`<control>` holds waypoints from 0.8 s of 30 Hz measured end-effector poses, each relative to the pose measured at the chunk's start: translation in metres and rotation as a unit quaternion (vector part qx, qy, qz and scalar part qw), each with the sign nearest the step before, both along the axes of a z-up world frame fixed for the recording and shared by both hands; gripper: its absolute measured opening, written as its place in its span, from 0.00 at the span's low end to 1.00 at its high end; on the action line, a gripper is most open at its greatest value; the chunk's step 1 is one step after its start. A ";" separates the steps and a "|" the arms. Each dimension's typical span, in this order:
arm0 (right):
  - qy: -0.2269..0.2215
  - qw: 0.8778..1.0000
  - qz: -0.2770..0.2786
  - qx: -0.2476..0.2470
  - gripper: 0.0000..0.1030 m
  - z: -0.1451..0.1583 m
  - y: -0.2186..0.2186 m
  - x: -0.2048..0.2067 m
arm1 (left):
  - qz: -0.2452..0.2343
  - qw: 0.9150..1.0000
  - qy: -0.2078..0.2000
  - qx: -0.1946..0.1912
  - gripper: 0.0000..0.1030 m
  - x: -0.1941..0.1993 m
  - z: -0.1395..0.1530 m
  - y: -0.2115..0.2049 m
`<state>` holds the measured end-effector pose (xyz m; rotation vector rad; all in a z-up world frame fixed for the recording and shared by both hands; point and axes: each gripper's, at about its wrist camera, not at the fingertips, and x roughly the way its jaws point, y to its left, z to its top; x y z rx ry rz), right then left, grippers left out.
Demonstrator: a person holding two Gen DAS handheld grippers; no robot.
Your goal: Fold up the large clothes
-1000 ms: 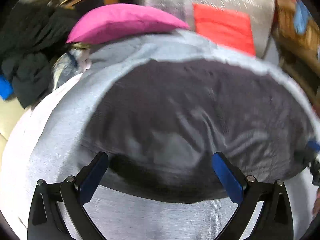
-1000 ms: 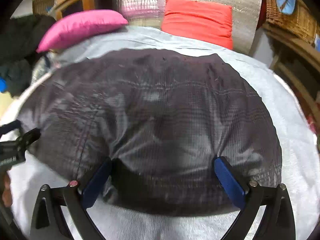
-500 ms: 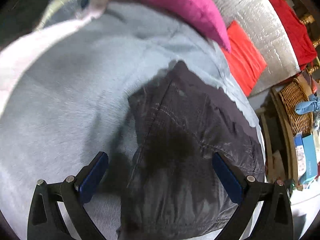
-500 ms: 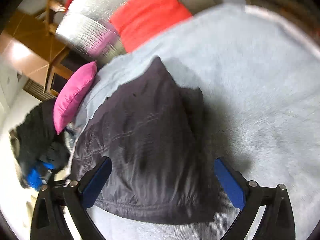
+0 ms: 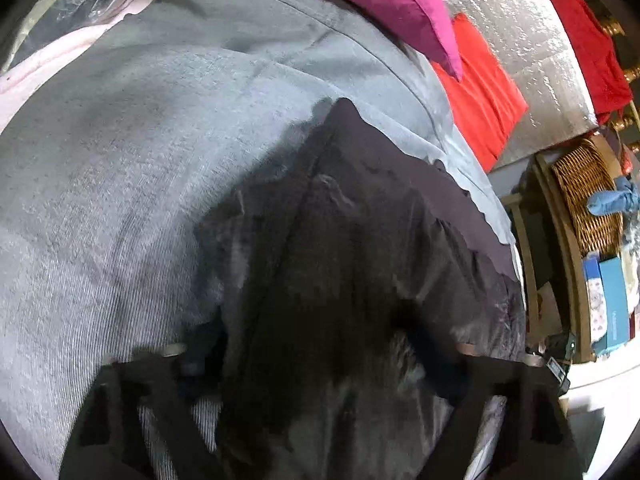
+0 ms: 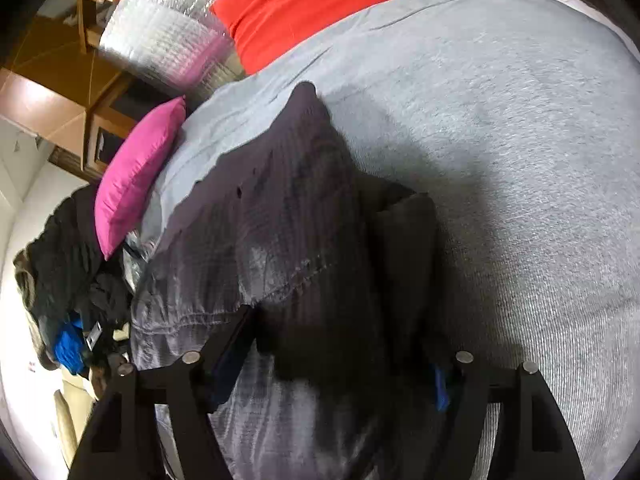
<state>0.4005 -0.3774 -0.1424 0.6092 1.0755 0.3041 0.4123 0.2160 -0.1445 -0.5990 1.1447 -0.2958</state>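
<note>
A dark grey checked fabric garment point(image 5: 360, 264) lies on the grey-sheeted bed point(image 5: 120, 184), filling each frame's lower centre. The left gripper point(image 5: 320, 364) and right gripper point(image 6: 332, 364) straddle its near edge, jaws spread apart. A magenta pillow point(image 6: 136, 176) sits at left.

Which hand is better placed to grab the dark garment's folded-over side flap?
Right, probably. The flap lies just ahead of the open right tongs, toward their right finger. The left tongs straddle the dark garment's opposite edge.
</note>
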 end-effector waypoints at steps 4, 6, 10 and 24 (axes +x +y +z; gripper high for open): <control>0.010 1.000 0.005 0.009 0.72 -0.003 -0.002 0.004 | -0.012 1.000 -0.004 0.017 0.62 0.001 0.000 -0.006; 0.011 1.000 0.007 0.001 0.71 -0.002 0.000 0.005 | -0.009 1.000 -0.004 0.012 0.66 0.002 -0.001 -0.007; 0.005 0.999 0.022 -0.028 0.42 0.007 0.015 0.005 | -0.028 0.997 -0.016 0.064 0.47 0.005 0.005 -0.027; -0.091 0.986 0.067 -0.119 0.18 0.137 0.054 -0.018 | -0.037 0.980 -0.136 0.140 0.16 -0.029 0.128 -0.068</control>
